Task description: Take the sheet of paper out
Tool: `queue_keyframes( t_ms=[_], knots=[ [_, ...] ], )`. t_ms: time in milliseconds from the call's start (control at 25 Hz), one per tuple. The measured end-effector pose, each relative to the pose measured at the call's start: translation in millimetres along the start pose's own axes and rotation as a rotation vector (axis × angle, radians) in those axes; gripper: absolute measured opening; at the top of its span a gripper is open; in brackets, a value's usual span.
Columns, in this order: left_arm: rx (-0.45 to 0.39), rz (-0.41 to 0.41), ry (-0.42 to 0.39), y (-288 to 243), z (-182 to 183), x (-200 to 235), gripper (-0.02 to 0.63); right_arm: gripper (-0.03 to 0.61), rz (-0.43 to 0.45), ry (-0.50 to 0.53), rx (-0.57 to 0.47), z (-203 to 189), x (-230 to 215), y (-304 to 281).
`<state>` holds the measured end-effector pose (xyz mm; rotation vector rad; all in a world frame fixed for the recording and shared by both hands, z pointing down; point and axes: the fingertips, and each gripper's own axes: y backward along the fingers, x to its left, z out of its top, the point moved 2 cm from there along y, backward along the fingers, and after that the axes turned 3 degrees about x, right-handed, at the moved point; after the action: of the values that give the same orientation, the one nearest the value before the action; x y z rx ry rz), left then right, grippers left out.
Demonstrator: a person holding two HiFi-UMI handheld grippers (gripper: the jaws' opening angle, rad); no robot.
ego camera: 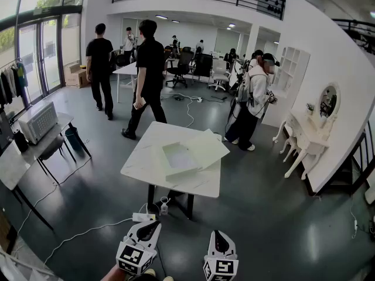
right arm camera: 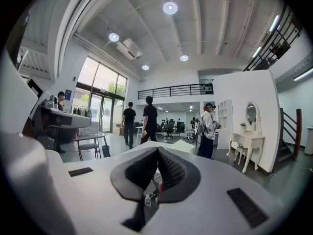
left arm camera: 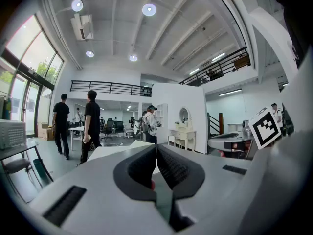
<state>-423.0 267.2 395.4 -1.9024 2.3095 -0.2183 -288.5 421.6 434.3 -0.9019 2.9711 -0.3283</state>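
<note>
A white table (ego camera: 143, 167) stands a few steps ahead in the head view. On it lies a shallow open white box (ego camera: 179, 157), and a flat white sheet (ego camera: 209, 146) lies against the box's far right side. I cannot tell whether that sheet is paper or a lid. My left gripper (ego camera: 149, 225) and right gripper (ego camera: 218, 239) hang low at the frame's bottom, well short of the table. The left gripper (left arm camera: 156, 148) has its jaws pressed together with nothing between them. So does the right gripper (right arm camera: 157, 151). The table's near edge (left arm camera: 105, 152) shows just past the left jaws.
Two people in black (ego camera: 147, 69) (ego camera: 99, 63) walk beyond the table, and a person in white (ego camera: 252, 98) stands at its far right. A power strip (ego camera: 143, 217) with cables lies on the floor before the table. A side table (ego camera: 17, 157) with a chair stands left, a white vanity (ego camera: 304, 136) right.
</note>
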Motion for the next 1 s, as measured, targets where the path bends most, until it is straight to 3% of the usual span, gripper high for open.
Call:
queue_keyframes(
  t_ms=[600,1000],
  knots=[
    [0.013,-0.026,-0.001,-48.0,-2.8,-2.4,0.025,0.017,-0.036,-0.013,0.018,-6.8,-34.1,-25.7],
    [0.009,-0.068,0.010,-149.3,5.9,20.0,0.025,0.017,-0.071,-0.026,0.028,-4.4,-81.7,-103.8]
  ],
)
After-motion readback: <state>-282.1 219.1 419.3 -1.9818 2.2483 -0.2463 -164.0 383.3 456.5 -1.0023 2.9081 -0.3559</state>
